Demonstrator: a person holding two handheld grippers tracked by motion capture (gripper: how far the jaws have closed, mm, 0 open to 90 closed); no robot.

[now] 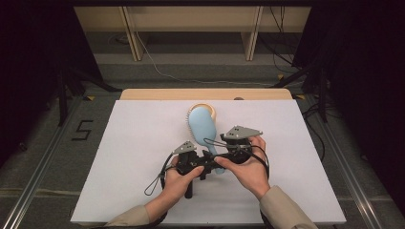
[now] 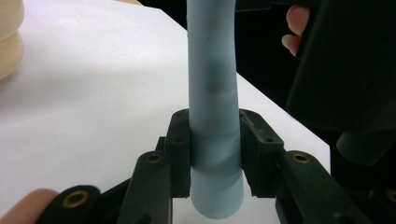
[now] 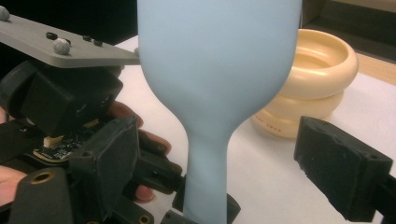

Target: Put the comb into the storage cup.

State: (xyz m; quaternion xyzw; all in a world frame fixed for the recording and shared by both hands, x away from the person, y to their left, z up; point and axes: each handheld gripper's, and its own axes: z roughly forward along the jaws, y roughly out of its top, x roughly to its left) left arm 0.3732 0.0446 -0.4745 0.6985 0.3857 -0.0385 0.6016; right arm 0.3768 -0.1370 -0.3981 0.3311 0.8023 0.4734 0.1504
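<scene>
A light blue hairbrush (image 1: 200, 125) lies lengthwise over the white board, its head toward the far side and resting by a cream ring-shaped holder (image 1: 208, 109). My left gripper (image 1: 208, 167) is shut on the end of the brush handle (image 2: 214, 93), with both pads pressed against its sides. My right gripper (image 1: 220, 151) is open. In the right gripper view its jaws (image 3: 224, 161) stand wide on either side of the thin neck of the brush (image 3: 217, 70), clear of it. The bristles are hidden from both gripper views.
The white board (image 1: 143, 157) covers a wooden table, with bare room left and right of the hands. The cream holder (image 3: 317, 70) stands just behind the brush head. Dark stands and cables flank the table on the floor.
</scene>
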